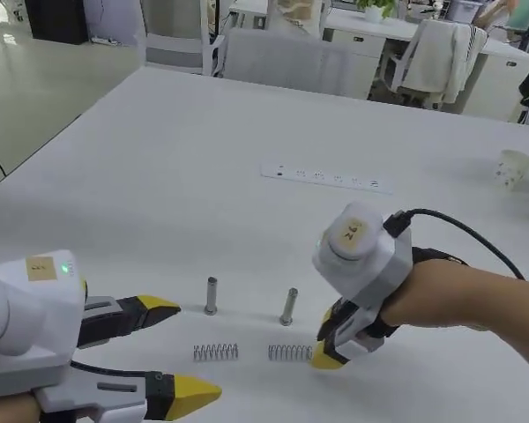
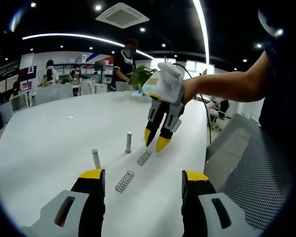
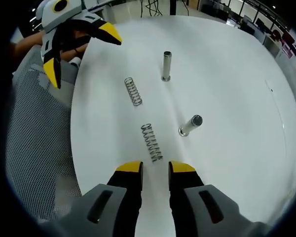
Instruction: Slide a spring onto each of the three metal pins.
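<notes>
Right gripper view: right gripper (image 3: 156, 168), jaws parted and empty, hovers at the near spring (image 3: 152, 143) lying on the desk (image 3: 227, 74) beside a bare pin (image 3: 190, 126) (pick-up stage, by appearance); next, clench on its end.

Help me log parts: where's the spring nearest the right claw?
In the head view the coiled metal spring lies flat left of the right claw, before the right silver pin.
</notes>
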Demonstrator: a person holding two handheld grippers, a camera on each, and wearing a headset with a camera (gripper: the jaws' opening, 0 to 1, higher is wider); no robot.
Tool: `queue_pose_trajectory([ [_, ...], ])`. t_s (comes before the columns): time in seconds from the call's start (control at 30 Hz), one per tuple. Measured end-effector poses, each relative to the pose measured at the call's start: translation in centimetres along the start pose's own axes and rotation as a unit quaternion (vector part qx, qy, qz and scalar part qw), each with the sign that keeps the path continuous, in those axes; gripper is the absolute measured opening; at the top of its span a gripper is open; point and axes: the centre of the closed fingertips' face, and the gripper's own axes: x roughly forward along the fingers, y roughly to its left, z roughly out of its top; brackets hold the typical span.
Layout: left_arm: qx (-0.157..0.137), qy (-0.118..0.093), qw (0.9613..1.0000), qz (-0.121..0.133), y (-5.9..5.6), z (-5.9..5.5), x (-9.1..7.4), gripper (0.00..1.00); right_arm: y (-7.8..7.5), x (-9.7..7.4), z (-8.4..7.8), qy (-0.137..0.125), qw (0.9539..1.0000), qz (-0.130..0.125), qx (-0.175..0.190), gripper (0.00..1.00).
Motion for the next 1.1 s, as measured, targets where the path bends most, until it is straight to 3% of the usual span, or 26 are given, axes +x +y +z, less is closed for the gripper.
queue_pose_trajectory([
  [0.63, -0.012, 0.004, 0.9999, -0.005, 0.0, -0.5, 0.0, 0.55, 0.3, 1.4, 0.7, 0.013, 0.9988, 0.02, -0.044, 0.14],
  [1.1, -0.015, 0.005, 0.9998, -0.008, 0.0, -0.7, 0.2, 0.54, 0.1, 1.7, 0.4, 0.022, 0.9969, 0.018, -0.073, 0.11],
])
